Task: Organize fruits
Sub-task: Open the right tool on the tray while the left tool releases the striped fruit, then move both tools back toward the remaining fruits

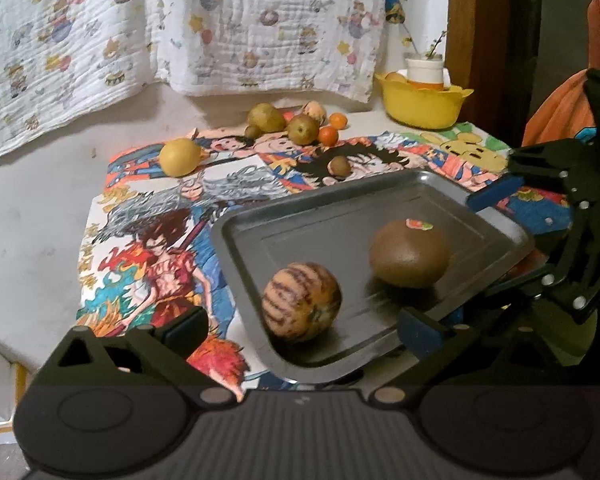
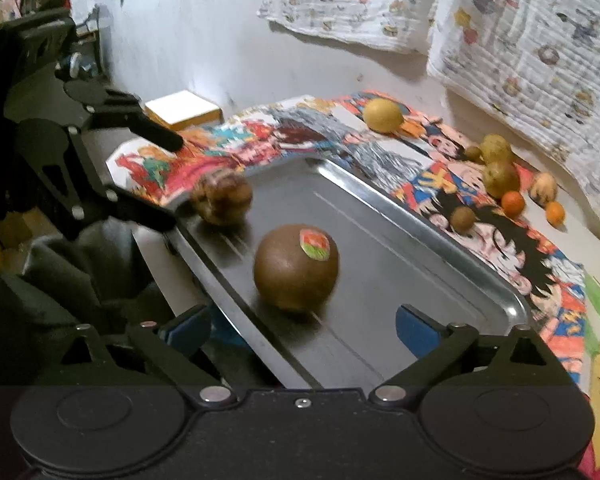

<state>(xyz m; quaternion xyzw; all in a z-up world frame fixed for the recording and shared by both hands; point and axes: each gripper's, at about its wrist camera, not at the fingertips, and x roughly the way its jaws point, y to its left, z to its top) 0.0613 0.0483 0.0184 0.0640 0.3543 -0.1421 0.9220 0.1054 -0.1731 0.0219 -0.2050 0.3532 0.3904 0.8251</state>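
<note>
Quick count: one metal tray (image 1: 340, 216) sat at the worktop's near edge, with two fruits in it, one brown stickered one (image 1: 410, 254) and one striped one (image 1: 302, 300). Toward the far edge there was one lemon (image 1: 180, 157), two green pears (image 1: 266, 117), two small oranges (image 1: 327, 135), two little brown fruits (image 1: 340, 167) and one pale one (image 1: 314, 111). One yellow bowl (image 1: 420, 106) in the far right corner.

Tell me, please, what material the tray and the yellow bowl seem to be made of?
Tray: probably metal, smooth grey, bright reflections along its raised rim, pressed ridges in its floor.
Yellow bowl: likely plastic, uniformly coloured, slightly glossy, with a thin wavy rim.
</note>
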